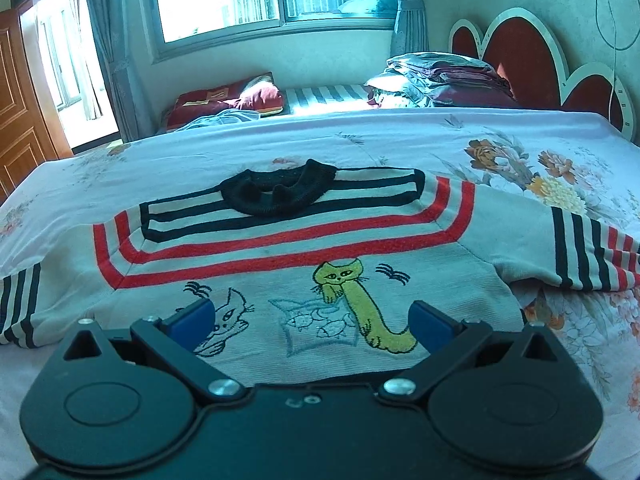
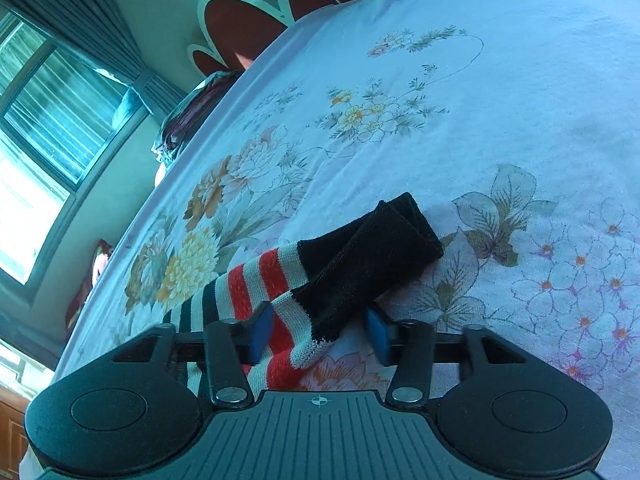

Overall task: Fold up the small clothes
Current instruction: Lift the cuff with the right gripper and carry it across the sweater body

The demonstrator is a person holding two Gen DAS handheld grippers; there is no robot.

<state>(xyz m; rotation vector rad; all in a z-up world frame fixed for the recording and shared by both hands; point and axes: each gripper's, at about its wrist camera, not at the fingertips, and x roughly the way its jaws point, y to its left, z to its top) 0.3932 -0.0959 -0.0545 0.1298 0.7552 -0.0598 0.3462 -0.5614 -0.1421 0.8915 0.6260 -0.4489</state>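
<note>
small sweater (image 1: pixel 280 248) lies flat on the floral bed sheet (image 1: pixel 400 140), black collar (image 1: pixel 276 192) toward the window, sleeves spread sideways. folded bedding (image 1: pixel 440 76) stacked by the headboard (image 1: pixel 520 52). left tool (image 1: pixel 312 320) wide over the hem, gripping nothing. right tool (image 2: pixel 320 332) half closed around the striped sleeve cuff (image 2: pixel 360 264); pads not pressing.
</note>
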